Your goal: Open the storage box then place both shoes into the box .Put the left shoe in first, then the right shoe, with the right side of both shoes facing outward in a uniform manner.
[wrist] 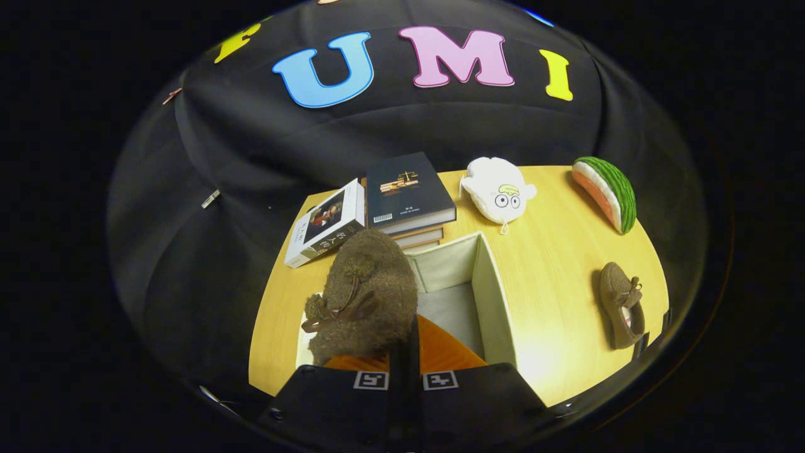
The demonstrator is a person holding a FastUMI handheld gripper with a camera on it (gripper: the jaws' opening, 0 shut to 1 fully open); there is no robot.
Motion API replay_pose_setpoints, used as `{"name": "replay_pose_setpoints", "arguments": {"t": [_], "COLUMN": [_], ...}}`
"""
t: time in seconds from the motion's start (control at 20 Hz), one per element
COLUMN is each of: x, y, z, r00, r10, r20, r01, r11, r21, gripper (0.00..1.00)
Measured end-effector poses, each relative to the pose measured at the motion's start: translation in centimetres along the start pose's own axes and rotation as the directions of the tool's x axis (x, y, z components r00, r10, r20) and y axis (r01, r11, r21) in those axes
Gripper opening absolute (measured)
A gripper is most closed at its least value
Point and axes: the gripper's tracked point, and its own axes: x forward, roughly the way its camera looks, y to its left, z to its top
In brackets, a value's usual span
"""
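Wooden table point(553, 302) — gripper point(405, 358) clamps a brown shoe point(365, 296) (fingers nearly together) above the open box point(490, 289).

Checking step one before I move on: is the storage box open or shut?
Open: the storage box shows its pale inner walls and bare floor, no lid across. The fingers hold a brown shoe above it.

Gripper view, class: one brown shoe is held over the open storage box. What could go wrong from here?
1. The gripper pinches the held shoe only at its edge; it may slip or twist, landing with the wrong side outward.
2. The shoe hangs over the storage box wall and may snag on it.
3. The second shoe lies near the table edge; a nudge might drop it.
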Motion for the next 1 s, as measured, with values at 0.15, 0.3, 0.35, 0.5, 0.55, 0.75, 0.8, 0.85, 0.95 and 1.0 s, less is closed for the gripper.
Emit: {"name": "replay_pose_setpoints", "arguments": {"t": [0.15,0.3,0.35,0.5,0.55,0.75,0.8,0.85,0.95,1.0], "x": [1.0,2.3,2.5,3.2,3.4,3.7,3.9,4.0,4.2,4.4], "y": [0.1,0.3,0.4,0.4,0.2,0.1,0.2,0.3,0.6,1.0], "z": [-0.2,-0.3,-0.4,-0.7,-1.1,-1.5,-1.7,-1.7,-2.0,-2.4], "r00": [1.0,1.0,1.0,0.999,0.999,0.998,0.998,0.998,0.998,0.997], "r10": [-0.017,-0.022,-0.021,-0.035,-0.042,-0.045,-0.043,-0.042,-0.016,0.013], "r20": [-0.001,-0.01,-0.015,-0.018,-0.029,-0.043,-0.043,-0.043,-0.063,-0.082], "r01": [0.017,0.022,0.022,0.034,0.042,0.045,0.043,0.042,0.016,-0.011], "r11": [1.0,1.0,1.0,0.999,0.999,0.999,0.999,0.999,1.0,1.0], "r21": [-0.009,0.005,0.009,-0.022,-0.018,0.006,0.002,0.0,0.008,0.025], "gripper": [0.05,0.05,0.05,0.05,0.06,0.06,0.07,0.07,0.08,0.11]}}
